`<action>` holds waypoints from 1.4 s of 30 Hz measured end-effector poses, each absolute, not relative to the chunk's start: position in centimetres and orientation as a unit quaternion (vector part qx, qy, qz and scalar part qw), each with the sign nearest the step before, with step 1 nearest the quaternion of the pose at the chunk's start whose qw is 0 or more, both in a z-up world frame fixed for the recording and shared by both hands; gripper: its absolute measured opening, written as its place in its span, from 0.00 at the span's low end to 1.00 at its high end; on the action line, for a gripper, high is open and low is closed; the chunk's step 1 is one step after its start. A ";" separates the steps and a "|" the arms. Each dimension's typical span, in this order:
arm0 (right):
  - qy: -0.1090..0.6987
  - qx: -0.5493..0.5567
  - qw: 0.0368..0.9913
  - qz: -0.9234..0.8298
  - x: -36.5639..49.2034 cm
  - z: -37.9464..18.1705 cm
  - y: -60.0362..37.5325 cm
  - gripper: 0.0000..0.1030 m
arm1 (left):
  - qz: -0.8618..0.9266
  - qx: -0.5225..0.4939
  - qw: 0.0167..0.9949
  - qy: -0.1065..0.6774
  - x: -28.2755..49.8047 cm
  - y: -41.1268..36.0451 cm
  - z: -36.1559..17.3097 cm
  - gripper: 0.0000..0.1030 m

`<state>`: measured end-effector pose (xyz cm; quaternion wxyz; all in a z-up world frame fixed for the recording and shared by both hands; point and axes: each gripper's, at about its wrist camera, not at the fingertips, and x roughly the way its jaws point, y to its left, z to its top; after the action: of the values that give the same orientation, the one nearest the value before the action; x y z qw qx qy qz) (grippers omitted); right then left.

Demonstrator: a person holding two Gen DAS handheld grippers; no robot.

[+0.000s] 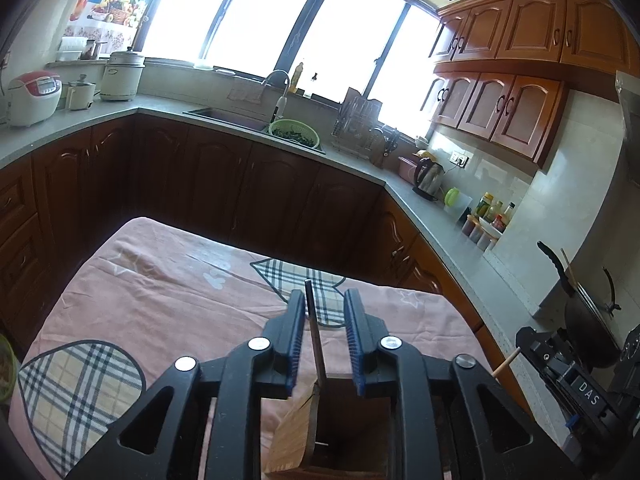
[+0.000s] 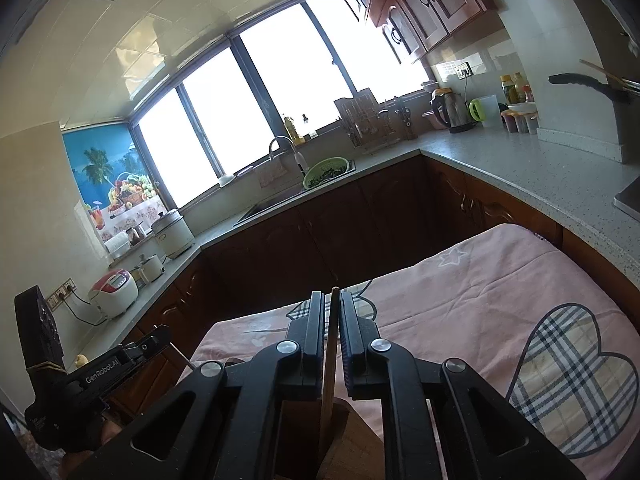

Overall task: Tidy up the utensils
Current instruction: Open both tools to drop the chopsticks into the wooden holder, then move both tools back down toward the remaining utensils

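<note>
Left gripper [image 1: 320,340] jaws parted around a metal utensil [image 1: 316,344] standing in the wooden holder [image 1: 296,436] on the pink-clothed table [image 1: 168,292], pads clear. Right gripper [image 2: 332,340] jaws nearly closed beside a chopstick [image 2: 331,352] in the holder; contact unclear. Readable: "DAS", "GenRobot.AI".

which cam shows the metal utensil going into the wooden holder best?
Left wrist. There the metal utensil stands between the open left gripper fingers, dropping into the wooden holder. The right wrist view shows a wooden stick between the right gripper fingers; the metal utensil cannot be made out there.
</note>
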<state>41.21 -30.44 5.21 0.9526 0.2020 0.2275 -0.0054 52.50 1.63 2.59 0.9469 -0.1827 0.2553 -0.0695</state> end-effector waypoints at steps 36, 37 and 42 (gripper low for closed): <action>0.283 0.203 0.937 0.022 21.7 2.3 -29.3 0.92 | -0.052 -0.185 0.920 0.340 26.4 4.7 2.2 0.77; 0.285 0.199 0.937 0.020 21.2 2.1 -29.2 0.92 | -0.050 -0.184 0.919 0.344 26.0 4.6 2.1 0.77; 0.302 0.186 0.935 0.009 18.4 0.7 -29.1 0.92 | -0.049 -0.179 0.916 0.355 23.4 4.6 1.4 0.77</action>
<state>18.43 -29.07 0.71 0.9348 0.1864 0.3023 0.0089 23.41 4.60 1.36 0.9163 -0.1788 0.3551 -0.0485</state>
